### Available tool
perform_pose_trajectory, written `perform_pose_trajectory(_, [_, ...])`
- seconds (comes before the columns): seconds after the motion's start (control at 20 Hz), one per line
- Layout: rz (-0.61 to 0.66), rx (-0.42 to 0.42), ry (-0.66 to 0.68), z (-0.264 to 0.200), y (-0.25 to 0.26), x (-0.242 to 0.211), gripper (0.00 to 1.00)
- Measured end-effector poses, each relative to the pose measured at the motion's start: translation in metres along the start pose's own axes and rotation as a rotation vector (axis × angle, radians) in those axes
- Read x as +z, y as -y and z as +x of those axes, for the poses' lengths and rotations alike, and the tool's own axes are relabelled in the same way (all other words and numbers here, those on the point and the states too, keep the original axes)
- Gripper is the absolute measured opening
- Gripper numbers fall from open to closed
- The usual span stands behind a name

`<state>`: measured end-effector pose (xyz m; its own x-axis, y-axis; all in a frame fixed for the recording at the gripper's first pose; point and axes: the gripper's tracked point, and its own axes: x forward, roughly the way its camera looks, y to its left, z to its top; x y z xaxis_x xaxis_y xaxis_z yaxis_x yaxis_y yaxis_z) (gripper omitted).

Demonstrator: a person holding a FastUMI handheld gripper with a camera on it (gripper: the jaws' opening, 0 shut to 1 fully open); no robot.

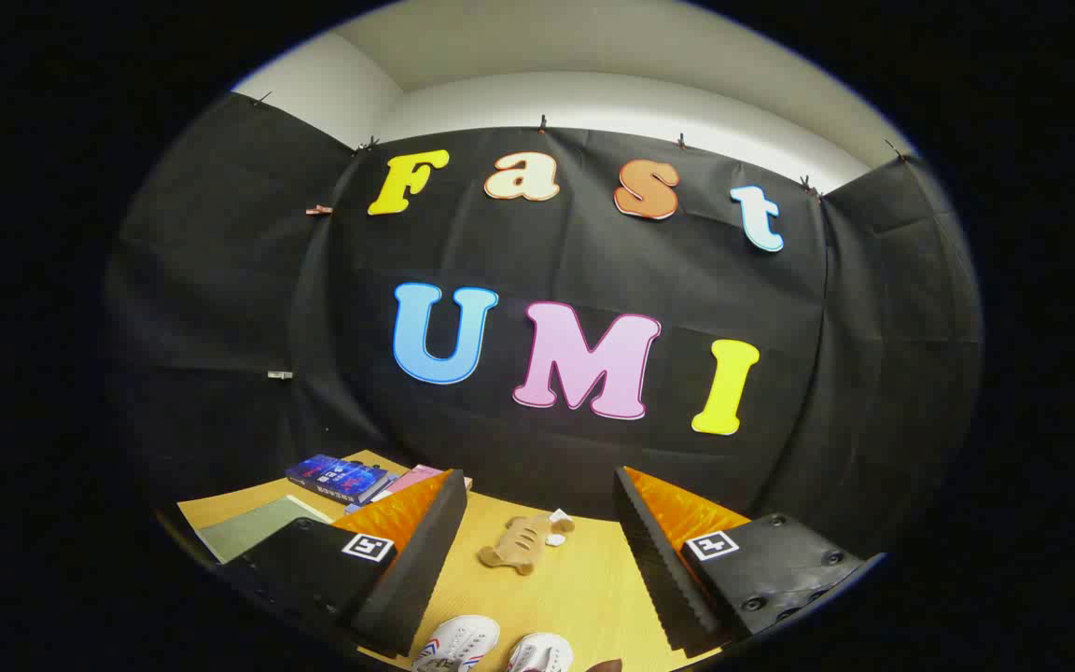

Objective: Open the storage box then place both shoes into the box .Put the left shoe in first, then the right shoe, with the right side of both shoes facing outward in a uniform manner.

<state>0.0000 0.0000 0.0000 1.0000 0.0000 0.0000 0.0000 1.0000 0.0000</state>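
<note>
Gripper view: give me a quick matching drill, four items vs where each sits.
Items:
1. white shoes
2. tan plush toy
3. blue book
4. claw

Places:
A. far side of the table, near the wall
B. open, holding nothing
C. between the fingers, nearest the camera
D. on the table beyond the shoes, between the fingers

Pairs: 1-C, 2-D, 3-A, 4-B

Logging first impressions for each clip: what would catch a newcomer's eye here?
The hand-held gripper stands open, its fingers spread wide above a yellow wooden table. Between the fingers, nearest the camera, lie two white canvas shoes; beyond them lies a tan plush toy. Past the left finger sits a blue book.
</note>
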Motion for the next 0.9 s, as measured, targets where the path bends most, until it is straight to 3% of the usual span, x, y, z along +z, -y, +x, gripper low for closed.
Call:
perform_pose_trajectory(0.3, [0.087,-0.022,-0.036,0.003,0.011,-0.013,0.97])
perform_pose_trajectory(0.9, [0.035,0.019,-0.025,0.002,0.001,-0.014,0.97])
